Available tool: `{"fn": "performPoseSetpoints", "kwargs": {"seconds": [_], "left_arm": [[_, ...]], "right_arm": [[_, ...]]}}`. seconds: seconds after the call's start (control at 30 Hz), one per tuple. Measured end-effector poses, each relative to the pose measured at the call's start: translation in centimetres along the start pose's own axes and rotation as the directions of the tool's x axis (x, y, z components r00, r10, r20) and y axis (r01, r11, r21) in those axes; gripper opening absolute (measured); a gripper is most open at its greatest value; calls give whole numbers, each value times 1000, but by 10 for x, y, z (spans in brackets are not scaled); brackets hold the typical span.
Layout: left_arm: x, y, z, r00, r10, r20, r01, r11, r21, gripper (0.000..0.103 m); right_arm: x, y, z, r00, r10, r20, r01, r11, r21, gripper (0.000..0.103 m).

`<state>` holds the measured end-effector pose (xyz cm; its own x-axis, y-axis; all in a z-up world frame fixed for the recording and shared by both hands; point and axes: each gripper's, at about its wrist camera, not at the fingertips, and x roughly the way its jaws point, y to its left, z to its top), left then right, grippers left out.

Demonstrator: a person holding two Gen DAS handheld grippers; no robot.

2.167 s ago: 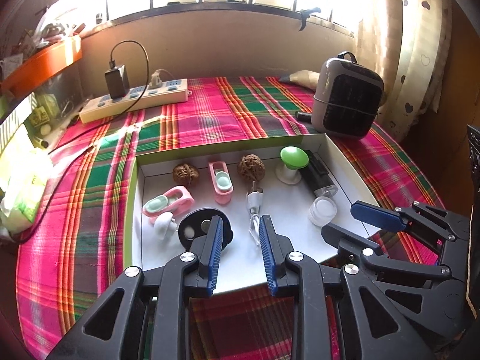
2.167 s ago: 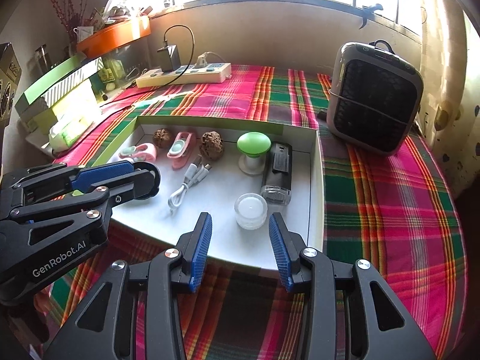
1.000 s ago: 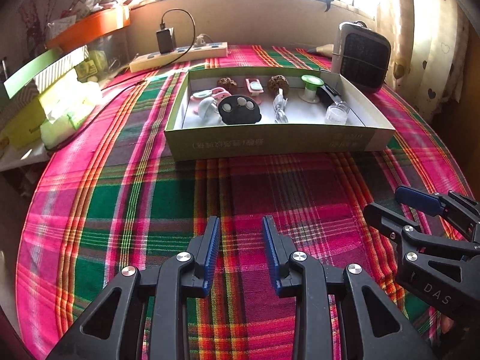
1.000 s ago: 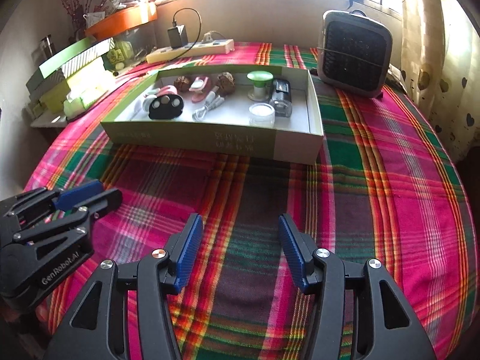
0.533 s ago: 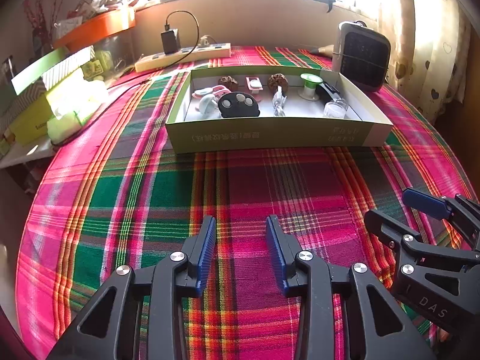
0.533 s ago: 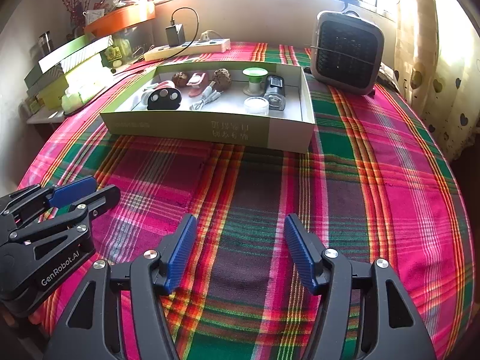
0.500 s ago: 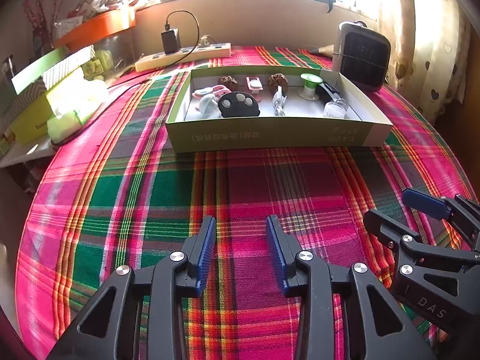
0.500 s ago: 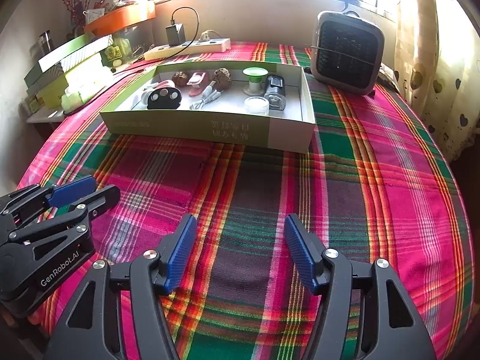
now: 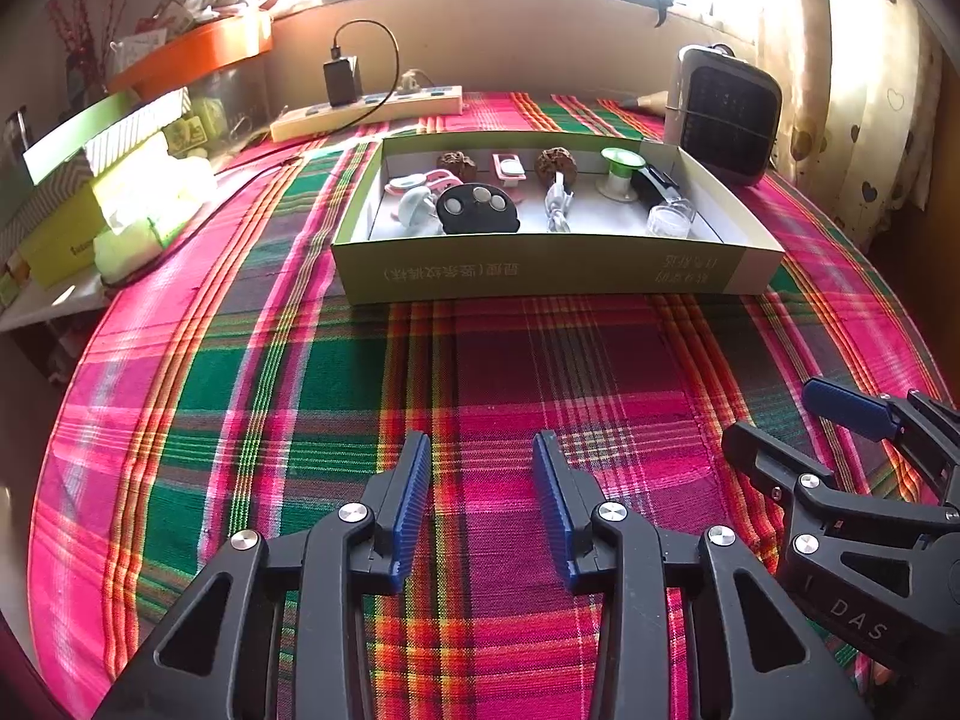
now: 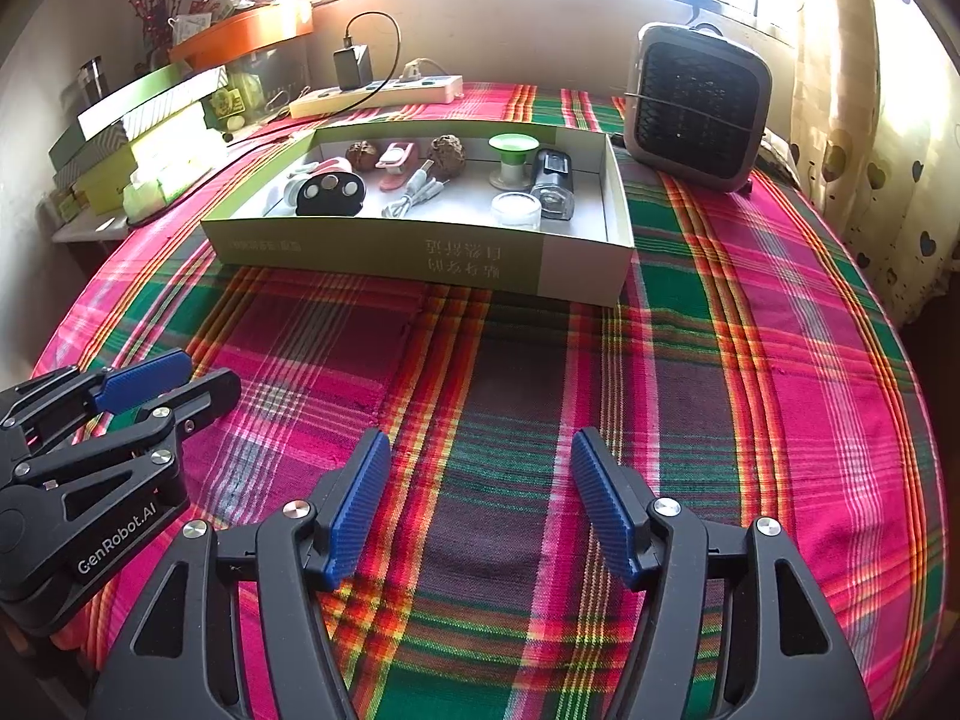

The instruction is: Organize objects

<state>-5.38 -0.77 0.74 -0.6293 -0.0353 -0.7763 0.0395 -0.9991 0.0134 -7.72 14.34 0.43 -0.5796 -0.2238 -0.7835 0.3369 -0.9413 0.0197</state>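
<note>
Objects all sit inside the shallow green cardboard box (image 10: 420, 255) out on the plaid tablecloth (image 10: 690, 372), well away from both grippers. Two seconds back the grippers hung right over that box; now they're pulled back to the near edge of the table, and the box looks small and far. The left gripper (image 9: 482, 501) and the right gripper (image 10: 480, 498) have both just been opening, and their blue pads stand apart with only cloth between them, nothing held.

Look in the box: a black oval remote with three silver buttons (image 10: 331, 192) at the left, pink clips (image 10: 396, 161) behind it, two brown walnuts (image 10: 447, 156), a coiled white cable (image 10: 414, 195) in the middle. Over to the right, a green-topped spool (image 10: 510, 159), a black lighter-like case (image 10: 553, 180), and a small clear jar with a white lid (image 10: 516, 209) nearest the front wall.

Around it: a grey fan heater (image 10: 696, 105) stands just beyond the box's right end. A white power strip (image 10: 378, 93) with a black charger plugged in lies behind, by the wall. Stacked green boxes (image 10: 144, 132) crowd the left edge. Open cloth lies between grippers and box.
</note>
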Motion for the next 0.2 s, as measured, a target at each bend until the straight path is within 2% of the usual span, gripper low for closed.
{"fn": "performPoseSetpoints", "kwargs": {"seconds": [0.2], "left_arm": [[0, 1, 0, 1000, 0, 0, 0, 1000, 0, 34]], "right_arm": [[0, 0, 0, 1000, 0, 0, 0, 1000, 0, 64]]}}
